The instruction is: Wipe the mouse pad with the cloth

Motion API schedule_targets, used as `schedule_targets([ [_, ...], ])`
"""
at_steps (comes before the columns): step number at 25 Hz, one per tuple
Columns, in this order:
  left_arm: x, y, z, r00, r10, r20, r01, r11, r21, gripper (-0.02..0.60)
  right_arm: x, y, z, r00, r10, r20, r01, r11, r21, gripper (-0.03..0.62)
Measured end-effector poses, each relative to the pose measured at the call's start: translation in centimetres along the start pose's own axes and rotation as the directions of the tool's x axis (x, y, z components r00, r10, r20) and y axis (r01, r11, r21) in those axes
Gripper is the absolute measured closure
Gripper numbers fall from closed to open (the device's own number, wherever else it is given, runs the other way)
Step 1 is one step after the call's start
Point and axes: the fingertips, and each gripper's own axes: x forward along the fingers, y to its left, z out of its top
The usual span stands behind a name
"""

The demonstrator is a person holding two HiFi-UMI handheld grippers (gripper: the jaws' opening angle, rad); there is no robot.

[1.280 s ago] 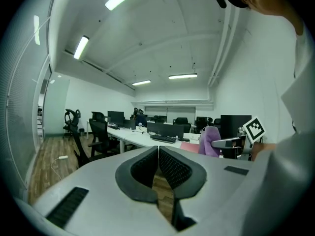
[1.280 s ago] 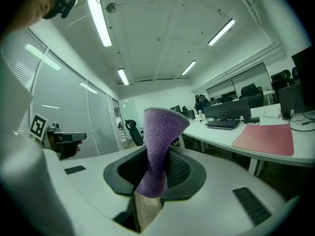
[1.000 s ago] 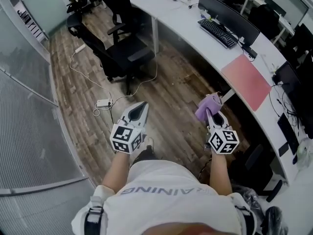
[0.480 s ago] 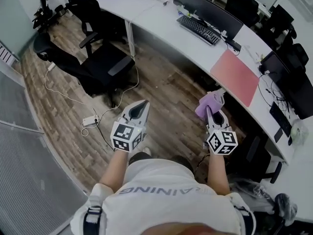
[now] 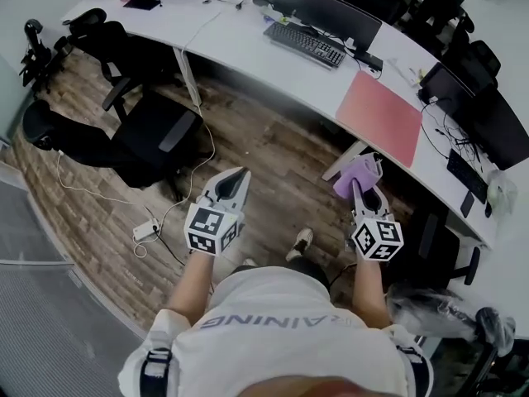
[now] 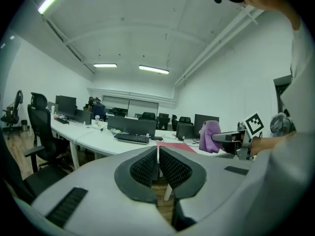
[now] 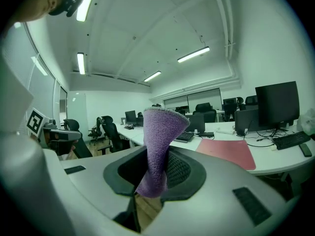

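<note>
The right claw (image 7: 155,175) was closed on the cloth (image 7: 158,141), a purple cloth pinched at its lower end between the two jaws, with the free end standing up and forward beyond the tips. The left claw (image 6: 158,165) was closed with its jaws together and nothing between them. In the head view, both claws were held out in front of the person at about the same height, over the wooden floor (image 5: 273,164) and short of the counter (image 5: 240,35). The mouse pad (image 5: 378,116), a flat red rectangle, lay on the counter ahead of the right claw and slightly to its right, apart from the cloth and not yet touched by it. Its long axis ran along the counter's front edge, slanting away toward the person's right. A keyboard (image 5: 303,44) sat further along the counter to the pad's left, clear of it. The right claw was plainly nearer the pad than the left claw. The wipe was judged not yet begun; the next move would call for carrying the right claw forward and down so that the free end of the cloth meets the near edge of the pad.
</note>
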Motion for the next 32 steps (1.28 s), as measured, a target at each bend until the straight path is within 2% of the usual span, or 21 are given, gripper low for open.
schedule_targets([
  [7,7.7,-2.2,1.5,0.999,-0.049,-0.019,0.05,0.998,0.035,0.549,2.0,-6.4,0.8,0.999,-0.036,0.015,0.035,0.999,0.021,0.494],
  [14,17.8,-6.4,4.3,0.996,-0.092,-0.02,0.093,0.993,0.066,0.549,3.8,-17.0,2.4,0.995,-0.091,0.027,0.089,0.994,0.071,0.494],
  [21,27.2,-11.1,5.0,0.994,-0.105,-0.04,0.107,0.992,0.067,0.549,5.8,-26.9,3.0,0.995,-0.092,0.026,0.089,0.991,0.1,0.494],
  [26,32.1,-12.6,5.0,0.992,-0.104,-0.069,0.108,0.992,0.061,0.549,6.9,-31.6,2.9,0.994,-0.105,0.017,0.102,0.987,0.123,0.494],
  [32,38.1,-13.7,5.7,0.984,-0.152,-0.091,0.159,0.985,0.069,0.549,7.6,-36.3,2.9,0.987,-0.161,0.003,0.158,0.975,0.155,0.494],
])
